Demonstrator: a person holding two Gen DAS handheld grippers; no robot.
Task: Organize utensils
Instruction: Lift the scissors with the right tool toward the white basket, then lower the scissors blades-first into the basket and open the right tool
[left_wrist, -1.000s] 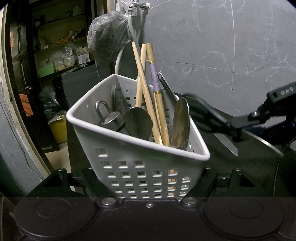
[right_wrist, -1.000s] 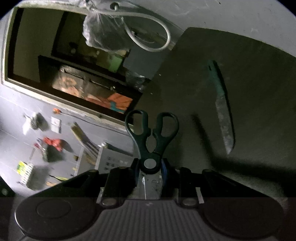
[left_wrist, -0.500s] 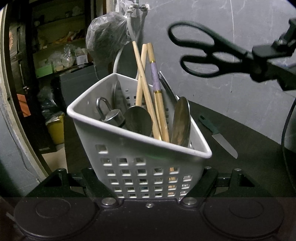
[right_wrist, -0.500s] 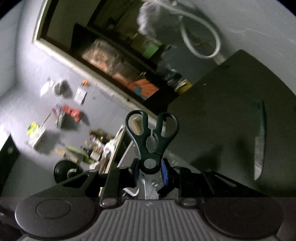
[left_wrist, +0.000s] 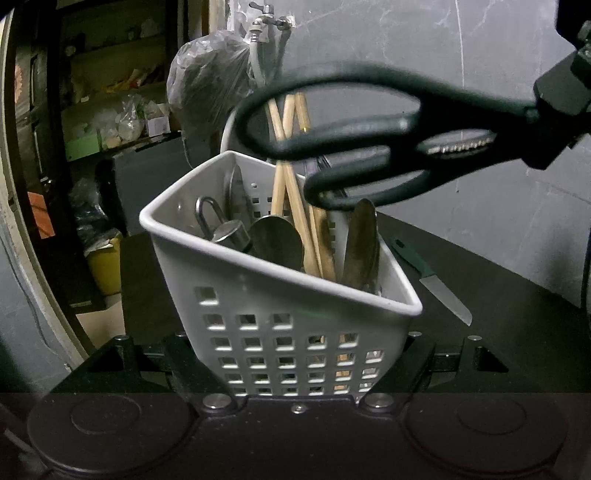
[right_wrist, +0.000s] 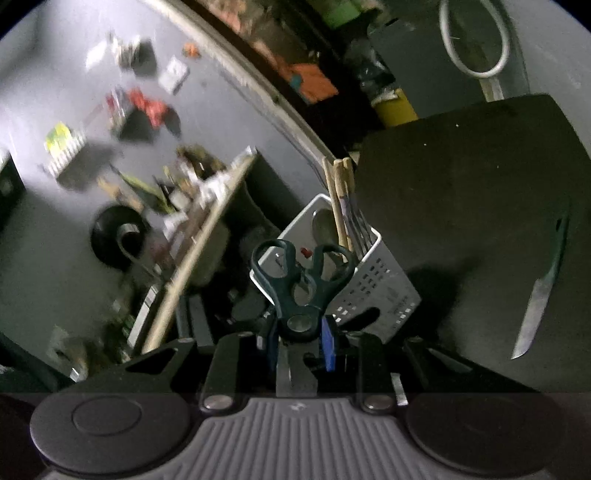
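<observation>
Now the dark counter (left_wrist: 517, 325) carries little: a knife (left_wrist: 439, 286) lies flat beyond the white perforated caddy (left_wrist: 280, 332), which the left gripper (left_wrist: 299, 373) clamps between its fingers, steadying it upright. Spoons (left_wrist: 277, 240) and chopsticks (left_wrist: 291, 192) stand inside. Above its open mouth hang the black scissors (left_wrist: 369, 147), held by the right gripper (right_wrist: 301, 343), whose fingers are closed on the blades near the pivot, handle loops leading. Their long axis runs nearly level, so I reckon they must tip downward to drop in
</observation>
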